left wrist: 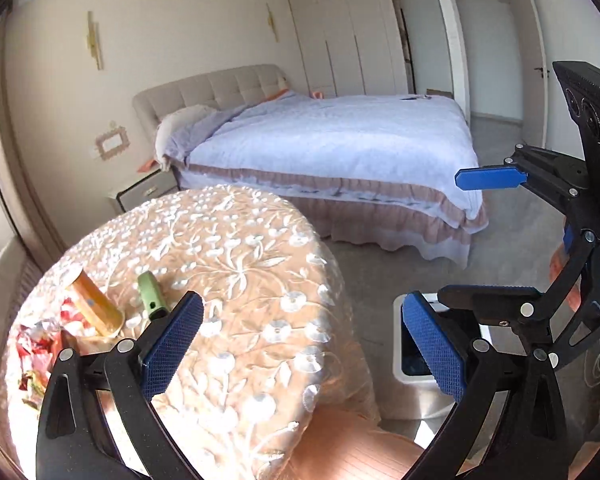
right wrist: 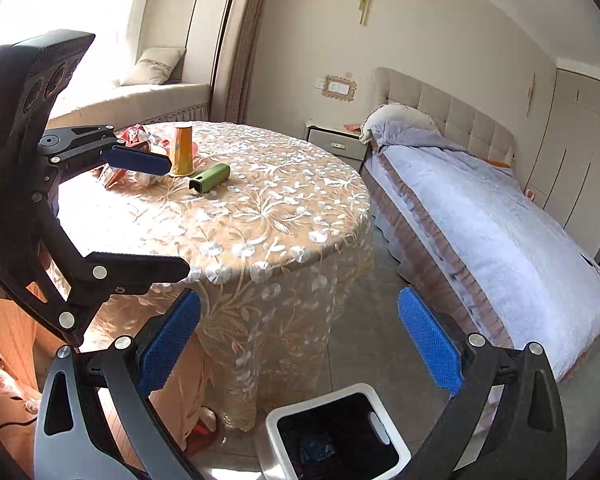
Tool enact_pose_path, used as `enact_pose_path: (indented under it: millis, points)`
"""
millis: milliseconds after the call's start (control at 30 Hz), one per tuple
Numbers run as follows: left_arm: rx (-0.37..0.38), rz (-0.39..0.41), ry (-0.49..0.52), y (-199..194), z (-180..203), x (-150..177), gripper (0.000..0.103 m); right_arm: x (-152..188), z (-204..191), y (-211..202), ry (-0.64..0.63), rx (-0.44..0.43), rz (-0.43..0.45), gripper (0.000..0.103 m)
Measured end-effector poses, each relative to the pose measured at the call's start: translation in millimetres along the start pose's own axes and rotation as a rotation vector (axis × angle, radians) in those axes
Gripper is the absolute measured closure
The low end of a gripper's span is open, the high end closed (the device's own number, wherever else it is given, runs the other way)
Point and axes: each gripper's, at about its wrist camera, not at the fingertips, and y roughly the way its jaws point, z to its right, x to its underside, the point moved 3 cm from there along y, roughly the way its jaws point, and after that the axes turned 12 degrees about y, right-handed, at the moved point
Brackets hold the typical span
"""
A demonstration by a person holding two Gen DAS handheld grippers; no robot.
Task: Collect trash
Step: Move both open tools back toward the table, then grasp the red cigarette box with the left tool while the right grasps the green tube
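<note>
A round table [left wrist: 236,248] [right wrist: 260,216] under an embroidered cloth holds an orange paper cup [left wrist: 94,304] [right wrist: 181,150], a green tube-shaped object [left wrist: 151,296] [right wrist: 210,178] lying on its side, and crumpled red and silver wrappers [left wrist: 36,344] [right wrist: 134,136]. My left gripper [left wrist: 300,344] is open and empty above the table's near edge. My right gripper [right wrist: 300,344] is open and empty above the floor beside the table. A white trash bin [right wrist: 336,436] [left wrist: 408,364] with a dark liner stands on the floor below the right gripper.
A bed [left wrist: 340,148] [right wrist: 480,216] with a pale blue quilt fills the room beyond the table. A nightstand [right wrist: 336,140] stands by the headboard. A window seat with a cushion [right wrist: 156,66] lies behind the table. Grey floor runs between table and bed.
</note>
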Motion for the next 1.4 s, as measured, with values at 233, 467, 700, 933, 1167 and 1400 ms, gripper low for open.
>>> enact_pose_path:
  millis: [233,467,700,933,1167,1400]
  points:
    - [-0.167,-0.024,-0.108,-27.4,-57.8,35.8,0.005,-29.9,-42.5,36.8,0.022,-0.105,-0.014,0.005]
    - [-0.278,-0.113,-0.223,-39.2,-122.9,83.4,0.005,-47.9,-93.1,81.1,0.019,-0.129,-0.037,0.005]
    - [-0.316,-0.213,-0.269,-21.2,-159.9,114.6,0.005,-60.0,-122.0,125.4,0.022,-0.132,-0.078,0.005]
    - [-0.306,-0.264,-0.297,1.3,-187.6,129.8,0.005,-72.2,-133.3,169.6,0.019,-0.101,-0.143,0.005]
    - [-0.279,-0.344,-0.273,28.0,-202.0,138.9,0.006,-81.6,-126.7,219.1,0.073,-0.037,-0.260,0.005]
    - [-0.198,-0.409,-0.302,48.3,-208.7,149.8,0.041,-82.7,-127.7,252.3,0.115,-0.035,-0.349,0.020]
